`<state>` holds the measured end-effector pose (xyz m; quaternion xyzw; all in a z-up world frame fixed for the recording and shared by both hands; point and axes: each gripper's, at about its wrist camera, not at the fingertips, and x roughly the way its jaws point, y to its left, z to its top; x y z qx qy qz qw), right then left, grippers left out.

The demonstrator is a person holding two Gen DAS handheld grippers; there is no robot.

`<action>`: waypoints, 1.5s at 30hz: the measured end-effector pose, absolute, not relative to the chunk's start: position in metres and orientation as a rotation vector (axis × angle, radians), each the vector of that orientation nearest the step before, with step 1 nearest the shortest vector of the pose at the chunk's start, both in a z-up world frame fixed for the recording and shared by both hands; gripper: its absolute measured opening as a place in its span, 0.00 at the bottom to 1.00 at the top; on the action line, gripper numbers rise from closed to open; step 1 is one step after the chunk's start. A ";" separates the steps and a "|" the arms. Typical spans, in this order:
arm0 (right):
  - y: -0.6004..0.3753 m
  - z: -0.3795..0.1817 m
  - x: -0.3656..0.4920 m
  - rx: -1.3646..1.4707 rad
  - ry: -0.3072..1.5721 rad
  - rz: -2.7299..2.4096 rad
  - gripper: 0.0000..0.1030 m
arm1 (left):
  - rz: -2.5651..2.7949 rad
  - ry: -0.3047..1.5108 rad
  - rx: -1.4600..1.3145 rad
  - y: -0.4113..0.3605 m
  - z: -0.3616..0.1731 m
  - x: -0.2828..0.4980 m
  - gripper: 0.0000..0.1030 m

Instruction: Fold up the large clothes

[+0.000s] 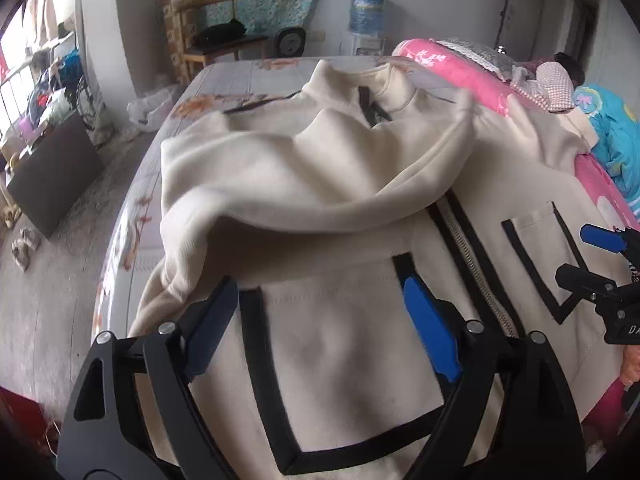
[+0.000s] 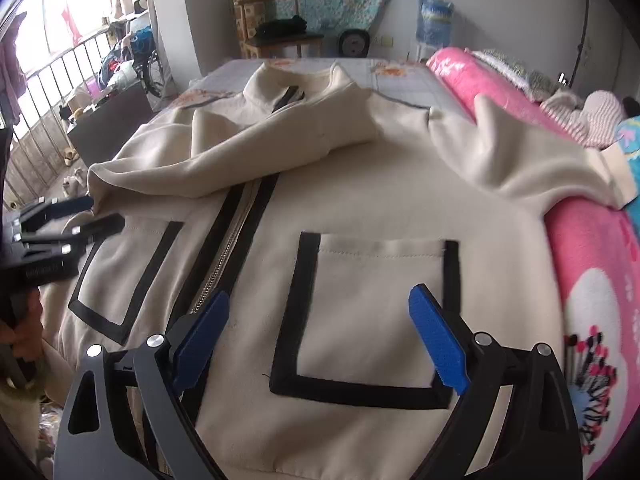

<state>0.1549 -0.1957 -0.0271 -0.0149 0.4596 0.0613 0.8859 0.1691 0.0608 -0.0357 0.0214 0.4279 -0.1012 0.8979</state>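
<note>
surface: bed [image 2: 404, 76] | on it: cream jacket [image 2: 360, 208] spread flat, pink blanket [image 2: 592, 240] alongside

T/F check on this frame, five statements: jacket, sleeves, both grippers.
1. The cream jacket lies front up on the bed, zipper closed. True.
2. The left gripper is shut on a sleeve. False: its jaws are open with no cloth between them.
3. The left sleeve lies folded across the chest. True.
4. The right sleeve is also folded in. False: it stretches out onto the pink blanket.
5. The right gripper is open above a black-trimmed pocket. True.
</note>
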 end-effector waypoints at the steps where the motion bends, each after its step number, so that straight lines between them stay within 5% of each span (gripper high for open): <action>1: -0.195 -0.032 0.159 -0.021 0.968 0.133 0.86 | -0.184 0.901 0.023 0.066 -0.044 0.170 0.82; 9: -0.185 -0.063 0.183 -0.103 1.053 0.084 0.94 | -0.102 0.930 -0.066 0.091 -0.062 0.179 0.92; 19: -0.197 -0.063 0.184 -0.091 1.099 0.183 0.94 | -0.085 0.927 0.030 0.076 -0.067 0.181 0.92; 27: -0.250 -0.003 0.251 0.365 1.079 0.279 0.93 | -0.087 0.927 0.029 0.075 -0.068 0.182 0.92; 34: -0.283 -0.046 0.337 0.627 1.198 0.147 0.56 | -0.090 0.921 0.022 0.076 -0.068 0.184 0.92; 36: -0.285 -0.062 0.351 0.671 1.236 0.118 0.21 | -0.093 0.920 0.017 0.076 -0.067 0.183 0.92; 37: -0.284 -0.064 0.357 0.688 1.238 0.127 0.14 | -0.095 0.919 0.013 0.077 -0.067 0.183 0.92; 45: -0.255 0.068 0.333 0.435 0.821 0.346 0.10 | -0.121 0.906 -0.038 0.083 -0.066 0.183 0.92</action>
